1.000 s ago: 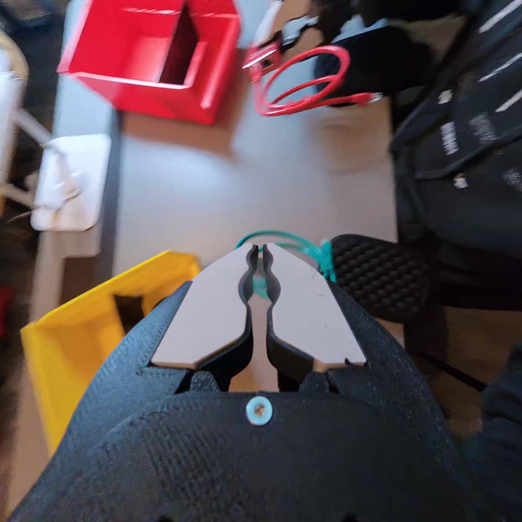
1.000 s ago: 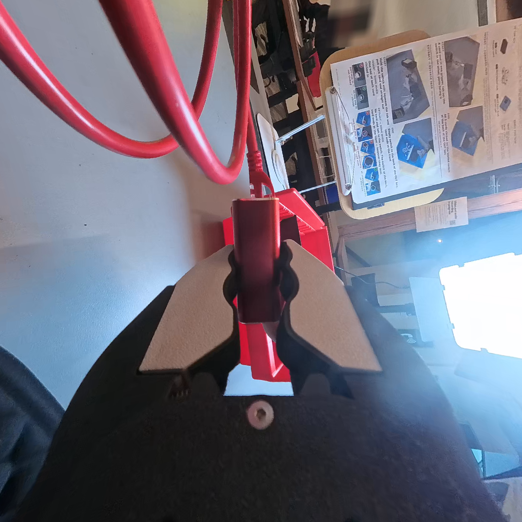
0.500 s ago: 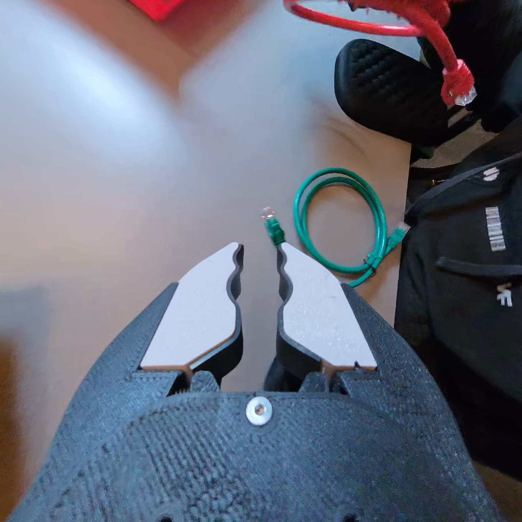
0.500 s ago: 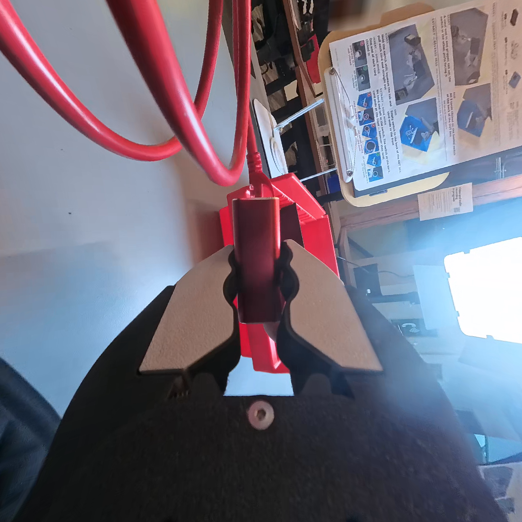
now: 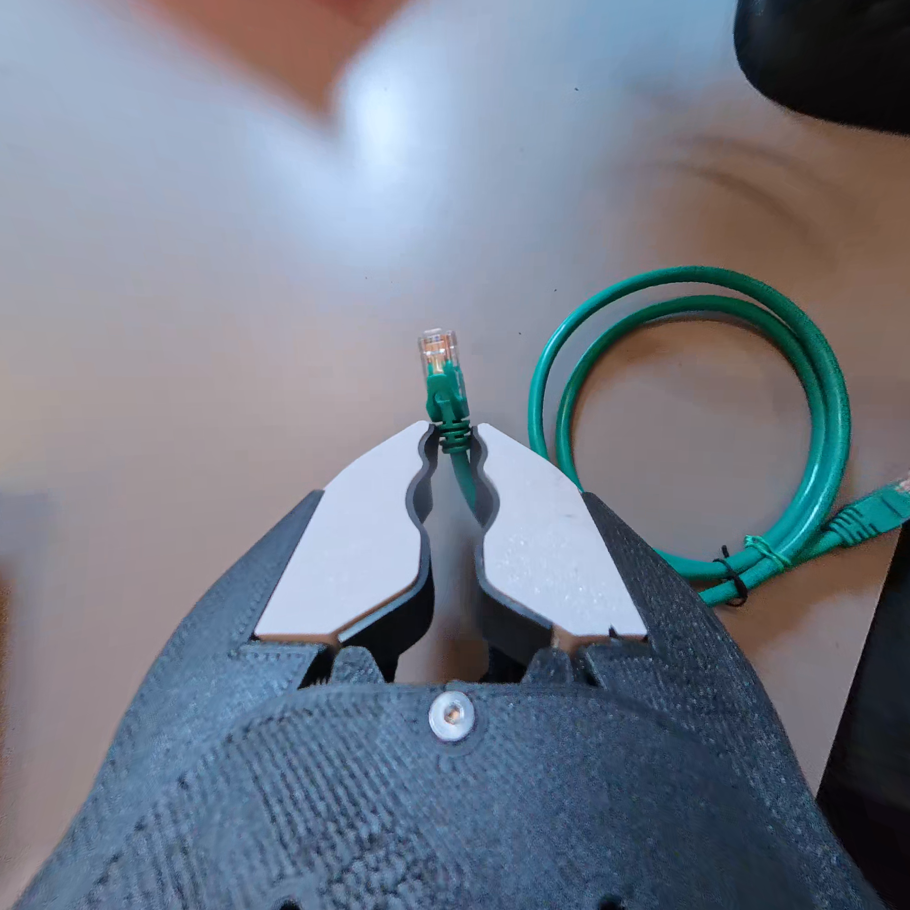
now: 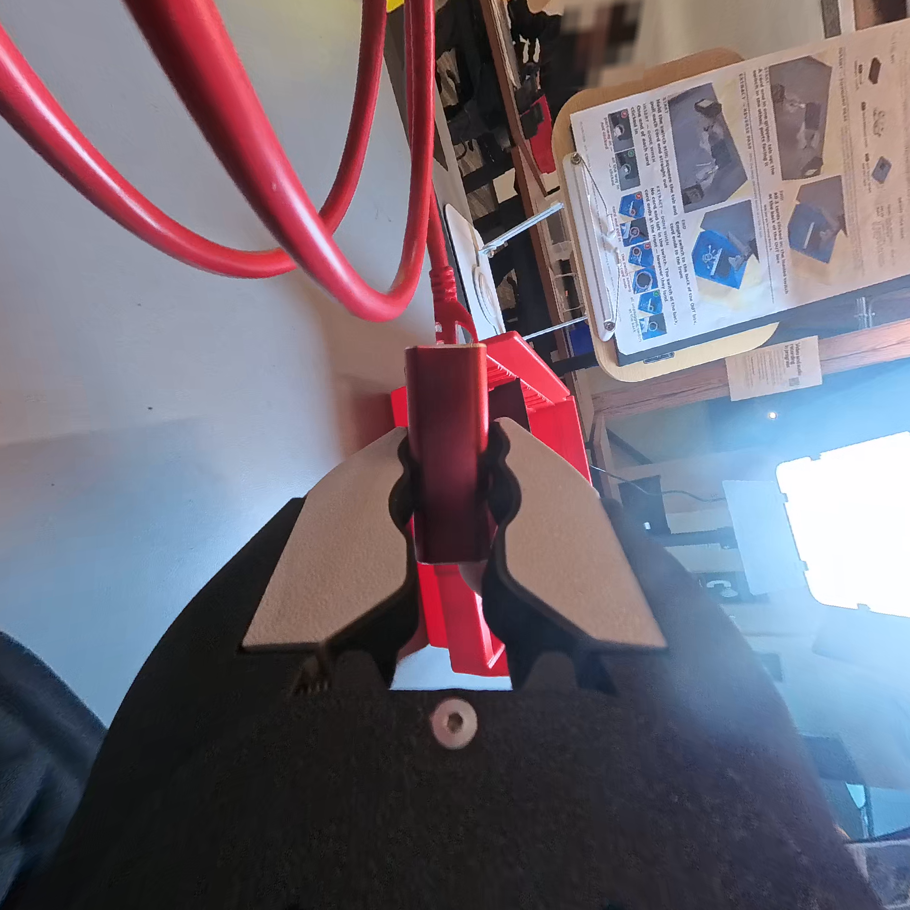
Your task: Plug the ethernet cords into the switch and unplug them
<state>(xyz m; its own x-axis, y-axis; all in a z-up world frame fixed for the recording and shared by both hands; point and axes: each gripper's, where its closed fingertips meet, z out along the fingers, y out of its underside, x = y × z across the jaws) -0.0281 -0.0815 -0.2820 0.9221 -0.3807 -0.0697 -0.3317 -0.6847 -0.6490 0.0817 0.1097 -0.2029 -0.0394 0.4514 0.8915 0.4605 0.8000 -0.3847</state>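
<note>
Moved: left claw (image 5: 452, 429) has come in from beside the green plug (image 5: 441, 379) and closed round its ribbed collar.
Left claw: narrowed to a slim gap, tips pinching the collar; clear tip of the plug sticks out past them, pointing away.
Green cord (image 5: 689, 428): coiled on the bench (image 5: 221, 344) just right of the claw, tied with thin bands, its other plug lying by the coil.
Right claw (image 6: 447, 436): clamped on the red switch (image 6: 445, 453), unchanged, held on end above the bench.
Red cord (image 6: 236, 147): one end seated in the switch's far face, loops hanging close to the camera.
Behind: red bin (image 6: 546, 418), clipboard (image 6: 635, 364) with a printed sheet.
</note>
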